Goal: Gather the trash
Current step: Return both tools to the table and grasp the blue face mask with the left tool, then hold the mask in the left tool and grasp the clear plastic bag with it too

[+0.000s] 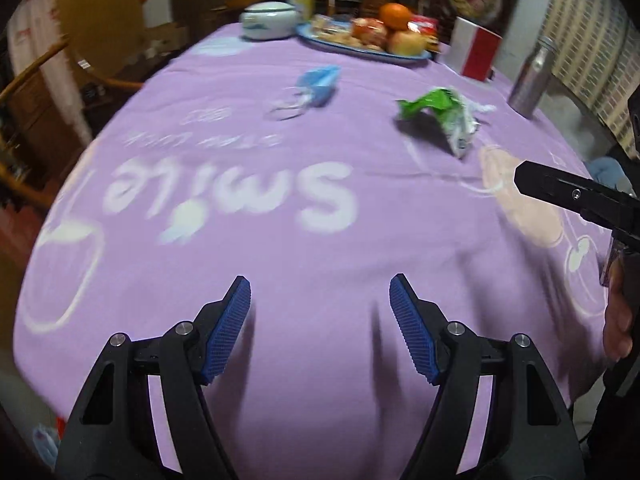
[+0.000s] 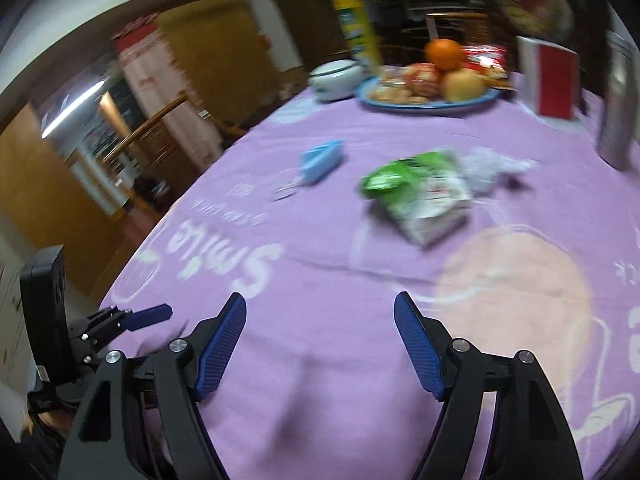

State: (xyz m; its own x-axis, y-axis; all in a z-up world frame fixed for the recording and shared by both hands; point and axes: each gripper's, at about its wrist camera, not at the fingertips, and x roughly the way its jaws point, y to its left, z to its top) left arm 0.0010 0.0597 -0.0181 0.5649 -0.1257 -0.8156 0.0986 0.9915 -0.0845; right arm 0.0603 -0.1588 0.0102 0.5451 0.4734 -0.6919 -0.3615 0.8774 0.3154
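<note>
Beyond the right claw (image 2: 320,344), green wrapper (image 2: 416,196), apart.

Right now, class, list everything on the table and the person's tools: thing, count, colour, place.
tablecloth: one, purple, covering table
face mask: one, blue, table middle
snack wrapper: one, green and white, right of mask
tissue: one, white, crumpled, beside wrapper
fruit plate: one, blue, far side
lidded bowl: one, white, left of plate
box: one, red and white, right of plate
bottle: one, metal, far right
can: one, yellow, behind bowl
left claw: open, empty
right claw: open, empty
</note>
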